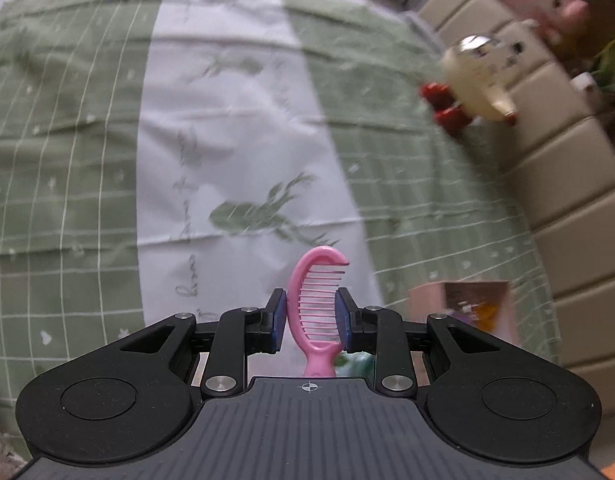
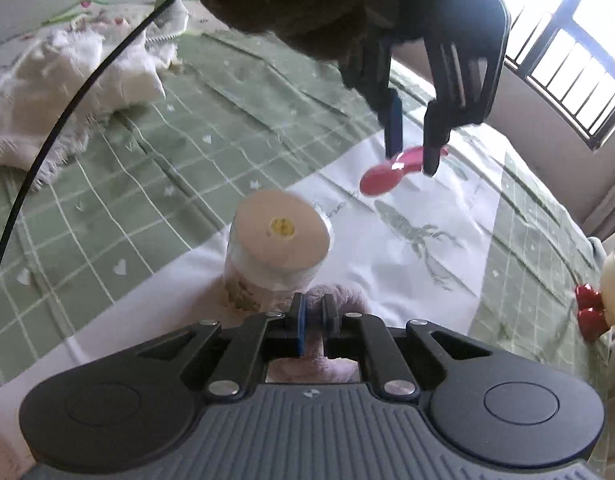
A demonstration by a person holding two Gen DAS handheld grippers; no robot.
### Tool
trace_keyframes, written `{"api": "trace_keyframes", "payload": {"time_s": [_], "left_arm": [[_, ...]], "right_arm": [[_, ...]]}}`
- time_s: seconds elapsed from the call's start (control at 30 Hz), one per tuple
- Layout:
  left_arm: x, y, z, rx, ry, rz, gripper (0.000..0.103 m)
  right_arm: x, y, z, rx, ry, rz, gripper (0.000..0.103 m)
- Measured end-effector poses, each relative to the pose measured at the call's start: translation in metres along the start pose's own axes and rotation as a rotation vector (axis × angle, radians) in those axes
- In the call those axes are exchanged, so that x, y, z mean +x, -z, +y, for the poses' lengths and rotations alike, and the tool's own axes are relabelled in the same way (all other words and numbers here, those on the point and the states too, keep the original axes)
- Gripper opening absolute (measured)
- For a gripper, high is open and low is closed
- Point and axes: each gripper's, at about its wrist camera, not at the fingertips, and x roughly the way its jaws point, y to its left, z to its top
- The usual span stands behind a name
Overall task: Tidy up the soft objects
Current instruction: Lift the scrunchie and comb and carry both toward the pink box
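A pink comb (image 1: 313, 300) stands upright between the 2 blue pads (image 1: 278, 322) of the left gripper (image 1: 311, 320), clamped there above the green-and-white bedsheet (image 1: 87, 120). Ahead and to its right — a cream plush toy (image 1: 481, 78) with red feet by the padded headboard (image 1: 567, 200).

The right gripper (image 2: 312, 320) is pinched tight on a fold of pale pink plush fabric (image 2: 339, 296), low over the sheet. Just ahead on its left stands a tissue roll (image 2: 279, 236); farther left — a white fringed cloth (image 2: 67, 80).
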Motion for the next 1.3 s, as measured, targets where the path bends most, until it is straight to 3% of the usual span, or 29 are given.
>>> {"api": "trace_keyframes", "payload": {"time_s": [0.07, 0.1, 0.13, 0.23, 0.4, 0.57, 0.63, 0.67, 0.8, 0.93, 1.07, 1.3], "left_arm": [[-0.016, 0.007, -0.002, -0.005, 0.021, -0.029, 0.030], [-0.021, 0.013, 0.000, -0.005, 0.025, -0.036, 0.030], [-0.025, 0.020, 0.003, -0.002, 0.020, -0.036, 0.030], [-0.023, 0.035, 0.021, -0.030, -0.004, -0.021, 0.030], [-0.010, 0.044, 0.054, -0.093, -0.006, -0.040, 0.030], [0.000, 0.045, 0.061, -0.104, 0.012, -0.041, 0.030], [0.003, 0.047, 0.059, -0.097, 0.006, -0.028, 0.030], [0.003, 0.048, 0.058, -0.092, 0.002, -0.025, 0.030], [-0.010, 0.041, 0.045, -0.074, -0.012, -0.059, 0.030], [-0.035, 0.020, 0.005, -0.035, -0.006, -0.146, 0.030], [-0.046, 0.008, -0.070, 0.077, 0.021, -0.194, 0.030], [-0.024, 0.021, -0.199, 0.276, 0.094, -0.187, 0.030]], "right_arm": [[-0.004, 0.005, -0.007, 0.059, 0.005, 0.001, 0.030], [-0.004, 0.010, -0.009, 0.095, 0.012, 0.000, 0.050], [-0.005, 0.017, -0.008, 0.131, 0.016, -0.011, 0.058], [0.004, 0.028, 0.001, 0.181, 0.002, 0.009, 0.058], [0.030, 0.036, 0.033, 0.073, 0.052, 0.036, 0.058], [0.067, 0.034, 0.045, 0.035, 0.078, 0.088, 0.057], [0.079, 0.036, 0.045, 0.036, 0.055, 0.130, 0.043], [0.082, 0.036, 0.045, 0.041, 0.036, 0.151, 0.017], [0.044, 0.028, 0.032, 0.083, 0.051, 0.070, 0.013], [-0.025, 0.006, -0.007, 0.094, 0.113, -0.086, 0.013], [-0.092, -0.006, -0.059, 0.100, 0.222, -0.213, 0.014], [-0.169, 0.031, -0.154, 0.178, 0.367, -0.247, 0.014]]}}
